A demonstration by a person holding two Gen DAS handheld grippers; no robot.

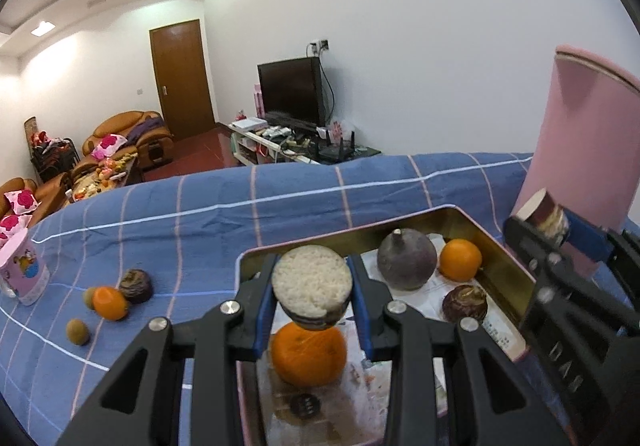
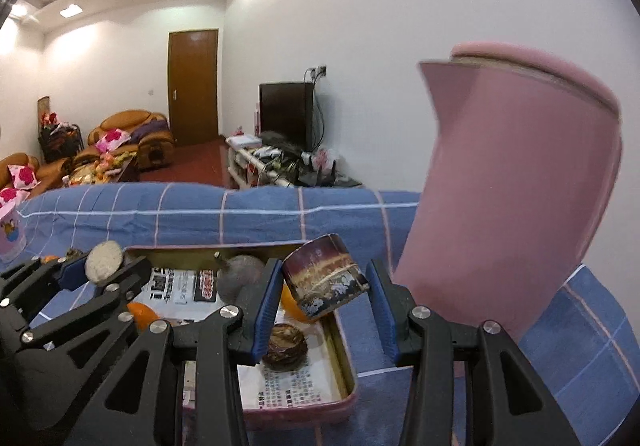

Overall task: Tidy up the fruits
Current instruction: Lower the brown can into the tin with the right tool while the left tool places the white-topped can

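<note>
Pink tin tray [image 1: 506, 266] sits on the blue checked cloth [image 1: 200, 214] as the collection spot; oranges and dark fruits are already inside. Left gripper [image 1: 312, 286] clamps a cut fruit piece [image 1: 312, 280] above the tray, likely to drop in. Right gripper [image 2: 326, 282] pinches a small round tin [image 2: 326, 280] over the tray's far corner. Stray fruits [image 1: 116, 296] wait outside.

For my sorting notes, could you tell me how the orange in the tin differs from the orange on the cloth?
The rear orange in the tin lies inside the tin, beside a big dark fruit. The orange on the cloth lies outside on the blue cloth, among smaller fruits. Both are round and bright orange.
</note>
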